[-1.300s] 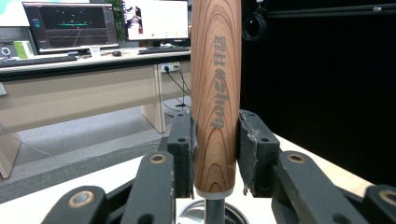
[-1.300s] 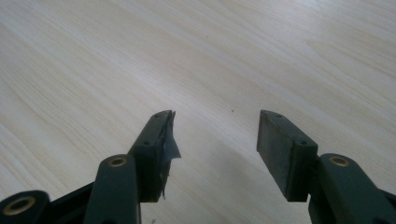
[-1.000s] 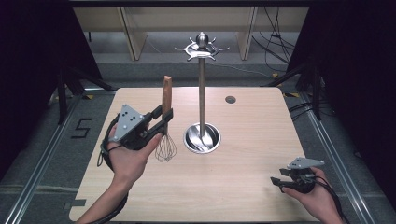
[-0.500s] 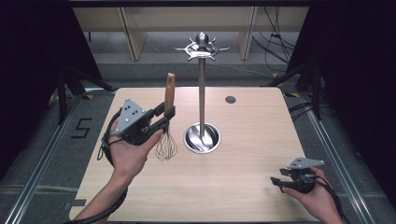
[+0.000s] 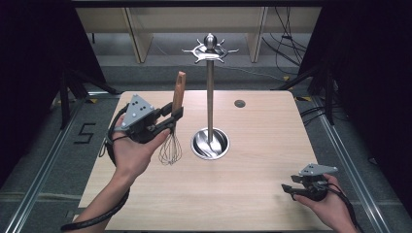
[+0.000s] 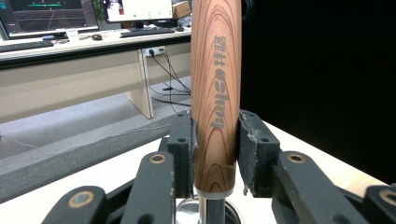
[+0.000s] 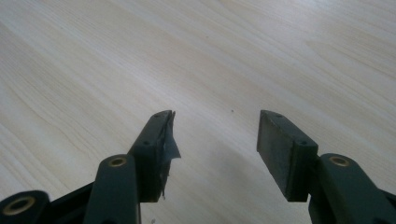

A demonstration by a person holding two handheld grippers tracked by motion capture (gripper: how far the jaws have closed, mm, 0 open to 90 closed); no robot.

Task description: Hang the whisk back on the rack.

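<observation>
two tongs: left tongs (image 5: 176, 115) clamp the whisk (image 5: 175, 121) upright, right tongs (image 5: 287, 187) gape empty. next, we judge, hang it on the stand (image 5: 210, 97).

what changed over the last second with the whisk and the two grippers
The left gripper, shut on the wooden-handled wire whisk, carried it slightly up and toward the tall metal utensil stand; the whisk stays upright. The right gripper stayed open, low over the light wooden table.
</observation>
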